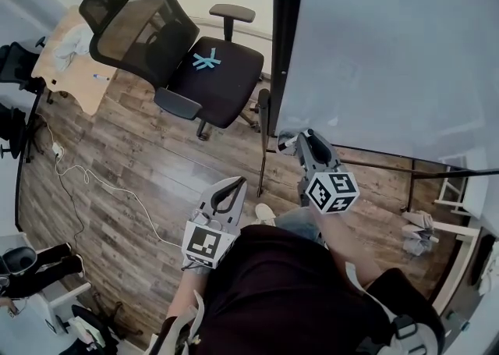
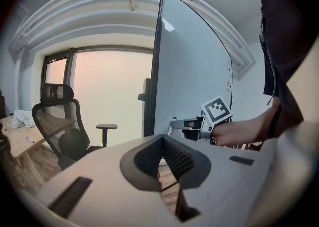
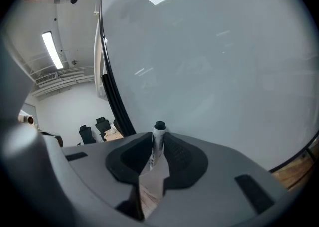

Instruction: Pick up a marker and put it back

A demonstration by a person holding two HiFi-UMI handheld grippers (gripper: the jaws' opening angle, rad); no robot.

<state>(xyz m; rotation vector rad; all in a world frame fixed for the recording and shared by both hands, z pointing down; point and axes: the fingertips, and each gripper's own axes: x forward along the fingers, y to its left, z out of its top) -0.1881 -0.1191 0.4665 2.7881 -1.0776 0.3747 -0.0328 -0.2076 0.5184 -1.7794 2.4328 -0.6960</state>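
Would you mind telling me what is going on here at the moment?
A person stands at a whiteboard with a gripper in each hand. The right gripper is closed on a white marker with a black cap and holds it close in front of the board. The left gripper is shut and empty, kept back near the person's body. An office chair stands nearby on the wooden floor.

Left tool (image 2: pixel 162 138), jaws together, before whiteboard (image 2: pixel 194 71)
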